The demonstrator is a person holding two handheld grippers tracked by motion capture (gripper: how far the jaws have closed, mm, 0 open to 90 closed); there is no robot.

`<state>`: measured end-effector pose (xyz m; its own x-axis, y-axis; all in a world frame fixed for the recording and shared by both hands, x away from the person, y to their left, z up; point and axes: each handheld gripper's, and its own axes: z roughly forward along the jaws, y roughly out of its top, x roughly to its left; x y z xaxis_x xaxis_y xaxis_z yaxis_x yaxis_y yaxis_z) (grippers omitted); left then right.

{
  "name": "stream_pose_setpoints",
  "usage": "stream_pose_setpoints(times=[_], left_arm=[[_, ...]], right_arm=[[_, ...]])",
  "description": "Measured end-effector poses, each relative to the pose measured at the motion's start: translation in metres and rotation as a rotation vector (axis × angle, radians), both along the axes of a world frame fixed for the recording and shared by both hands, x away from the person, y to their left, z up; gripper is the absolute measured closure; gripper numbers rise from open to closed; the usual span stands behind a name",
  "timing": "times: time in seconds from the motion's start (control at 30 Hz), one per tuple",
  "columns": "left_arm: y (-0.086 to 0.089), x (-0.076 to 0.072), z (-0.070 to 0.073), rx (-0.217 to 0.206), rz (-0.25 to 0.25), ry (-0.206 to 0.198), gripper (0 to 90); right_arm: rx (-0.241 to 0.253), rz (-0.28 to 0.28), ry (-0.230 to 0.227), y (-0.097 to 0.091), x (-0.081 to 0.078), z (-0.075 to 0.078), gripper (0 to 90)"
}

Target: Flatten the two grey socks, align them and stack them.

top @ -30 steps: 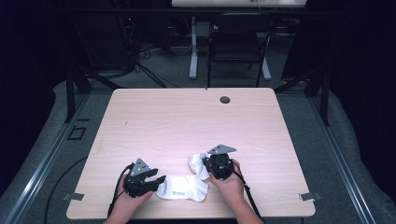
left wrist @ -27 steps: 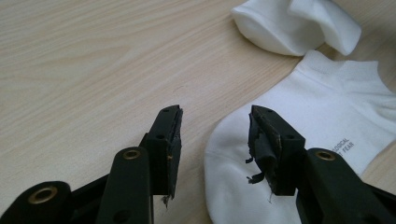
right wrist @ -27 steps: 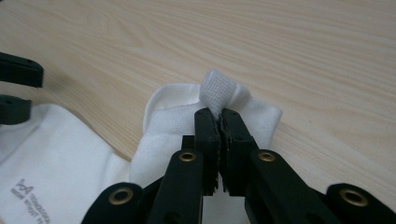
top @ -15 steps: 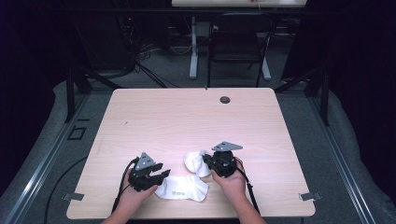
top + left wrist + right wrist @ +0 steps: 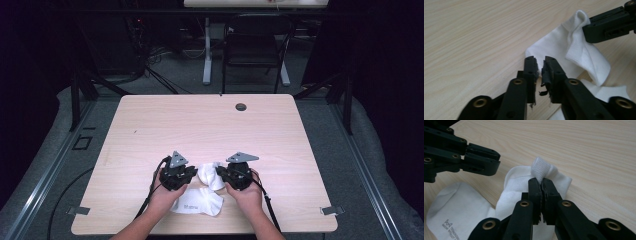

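In the left gripper view, whether an edge of the white sock (image 5: 554,47) is caught between the nearly closed jaws of the left gripper (image 5: 540,65) cannot be told. The sock's lower part is cut off by the bottom edge. In the right gripper view, the small print on the sock is too blurred to be read. In the high view, both forearms are cut off at the bottom edge.

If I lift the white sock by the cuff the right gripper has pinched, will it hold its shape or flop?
It will likely flop: the white sock already folds and drapes where the right gripper pinches its ribbed cuff. It looks thin and light, so the rest should trail limply. The knit seems grippy, so it probably won't slip out.
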<state>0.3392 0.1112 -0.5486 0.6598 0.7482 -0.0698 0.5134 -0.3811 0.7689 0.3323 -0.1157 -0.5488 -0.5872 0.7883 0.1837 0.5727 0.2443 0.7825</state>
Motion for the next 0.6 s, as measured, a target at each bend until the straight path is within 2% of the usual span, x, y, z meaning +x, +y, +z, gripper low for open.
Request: stream_pose_setpoints(times=[0.17,0.3,0.37,0.47,0.6], left_arm=[[-0.005,0.007,-0.002,0.008,0.011,0.004,66.7],[-0.008,0.013,-0.008,0.017,0.021,0.034,66.3],[-0.01,0.016,-0.014,0.045,0.027,0.046,66.4],[-0.012,0.016,-0.017,0.072,0.022,0.055,70.0],[-0.01,0.015,-0.018,0.096,0.015,0.058,88.7]], right_arm=[[-0.002,0.003,0.001,-0.001,0.0,0.001,87.0],[0.006,-0.005,-0.002,-0.001,0.0,0.001,87.0],[0.0,0.0,0.0,-0.001,0.0,0.001,87.0],[0.001,0.004,-0.001,0.0,0.0,-0.001,87.0],[0.0,0.006,-0.008,0.0,-0.001,-0.001,87.0]])
